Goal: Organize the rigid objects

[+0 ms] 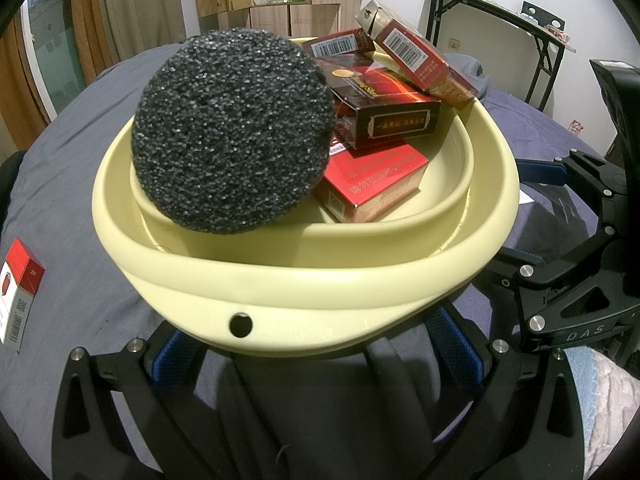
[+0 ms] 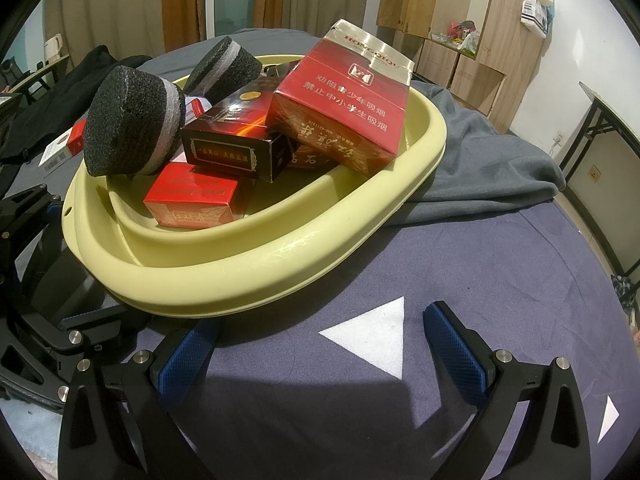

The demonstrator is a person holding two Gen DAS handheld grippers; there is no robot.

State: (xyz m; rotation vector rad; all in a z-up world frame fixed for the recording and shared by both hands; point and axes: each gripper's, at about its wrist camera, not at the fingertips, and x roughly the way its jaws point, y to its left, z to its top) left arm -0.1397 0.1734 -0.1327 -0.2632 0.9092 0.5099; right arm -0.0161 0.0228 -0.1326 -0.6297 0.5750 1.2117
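A pale yellow basin (image 1: 304, 280) (image 2: 248, 276) sits on the blue cloth. It holds several red and dark cigarette boxes (image 1: 372, 184) (image 2: 340, 108) and two round black sponges (image 1: 232, 132) (image 2: 132, 124). My left gripper (image 1: 316, 344) is open, its blue pads under the basin's near rim. My right gripper (image 2: 320, 344) is open and empty beside the basin's right rim, above the cloth; it also shows in the left wrist view (image 1: 560, 216). A red and white box (image 1: 18, 296) lies loose on the cloth to the left.
A grey garment (image 2: 480, 168) lies behind the basin. White triangles (image 2: 372, 336) are printed on the cloth. Folding tables (image 1: 500, 28) stand by the wall, wooden cabinets (image 2: 448, 12) behind.
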